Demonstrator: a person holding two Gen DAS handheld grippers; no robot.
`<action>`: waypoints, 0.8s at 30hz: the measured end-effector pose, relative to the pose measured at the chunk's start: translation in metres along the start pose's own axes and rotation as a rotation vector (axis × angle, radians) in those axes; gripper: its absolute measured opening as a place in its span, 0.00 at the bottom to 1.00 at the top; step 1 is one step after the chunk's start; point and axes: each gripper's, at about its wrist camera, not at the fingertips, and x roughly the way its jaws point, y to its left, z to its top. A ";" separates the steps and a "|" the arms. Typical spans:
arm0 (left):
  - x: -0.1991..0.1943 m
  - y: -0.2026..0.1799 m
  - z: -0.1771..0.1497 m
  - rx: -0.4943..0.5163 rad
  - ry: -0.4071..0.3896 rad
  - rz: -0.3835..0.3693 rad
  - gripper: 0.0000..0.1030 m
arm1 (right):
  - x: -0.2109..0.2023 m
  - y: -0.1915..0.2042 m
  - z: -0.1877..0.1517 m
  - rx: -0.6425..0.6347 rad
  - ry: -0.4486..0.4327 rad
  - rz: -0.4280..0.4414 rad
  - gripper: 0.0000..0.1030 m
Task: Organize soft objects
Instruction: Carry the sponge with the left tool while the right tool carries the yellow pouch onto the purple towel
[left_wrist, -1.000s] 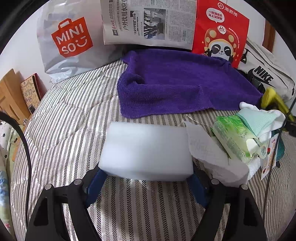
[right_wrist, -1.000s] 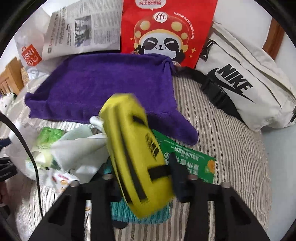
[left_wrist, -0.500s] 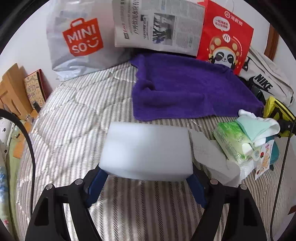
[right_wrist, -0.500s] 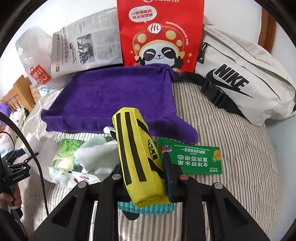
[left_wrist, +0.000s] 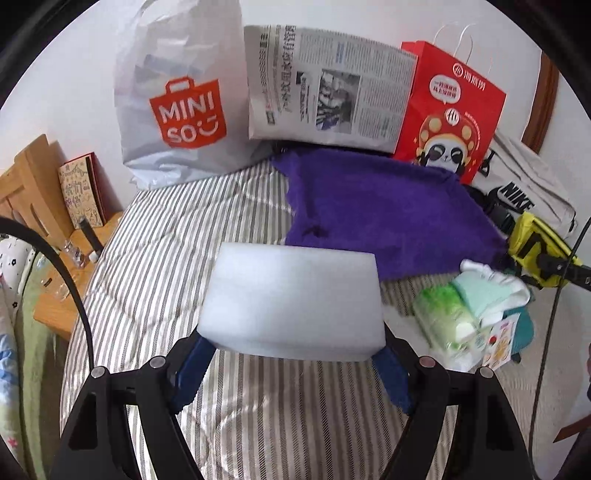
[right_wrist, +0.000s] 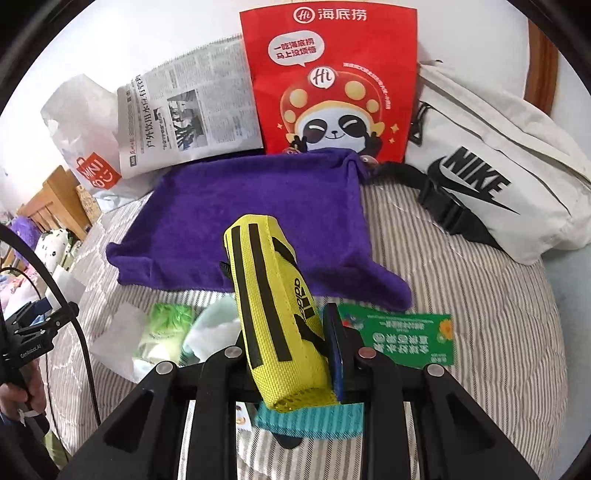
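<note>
Left wrist: left gripper (left_wrist: 291, 354), jaws wide, clamped a white rectangular foam block (left_wrist: 291, 299) above the striped quilt (left_wrist: 155, 258); purple terry towel (left_wrist: 388, 218) lay bare. Right wrist: right gripper (right_wrist: 291, 354), nearly closed, pinched a yellow-black rolled strap (right_wrist: 273, 306); green tissue pack (right_wrist: 166, 325) and mint cloth (right_wrist: 214, 325) remained unsorted, so probably early.

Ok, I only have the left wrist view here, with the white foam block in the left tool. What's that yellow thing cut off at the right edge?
Observer: A yellow pouch with black stripes. The right wrist view shows the right tool shut on it near its lower end.
Operator: Is anything lying beyond it that I can't see?
Observer: Yes, a green card lies flat on the striped bedding, just below the purple towel's trailing corner.
Operator: Is the pouch upright or flat?
Observer: Tilted. In that view its top leans left over the towel's front edge.
</note>
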 end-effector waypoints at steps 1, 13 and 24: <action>0.001 -0.001 0.005 0.001 -0.002 -0.005 0.76 | 0.002 0.001 0.003 -0.004 -0.001 0.004 0.25; 0.016 -0.009 0.049 -0.018 -0.016 -0.067 0.76 | 0.022 -0.005 0.050 0.015 -0.031 -0.011 0.25; 0.062 -0.025 0.095 0.007 0.023 -0.099 0.76 | 0.078 -0.015 0.100 0.032 -0.039 -0.061 0.25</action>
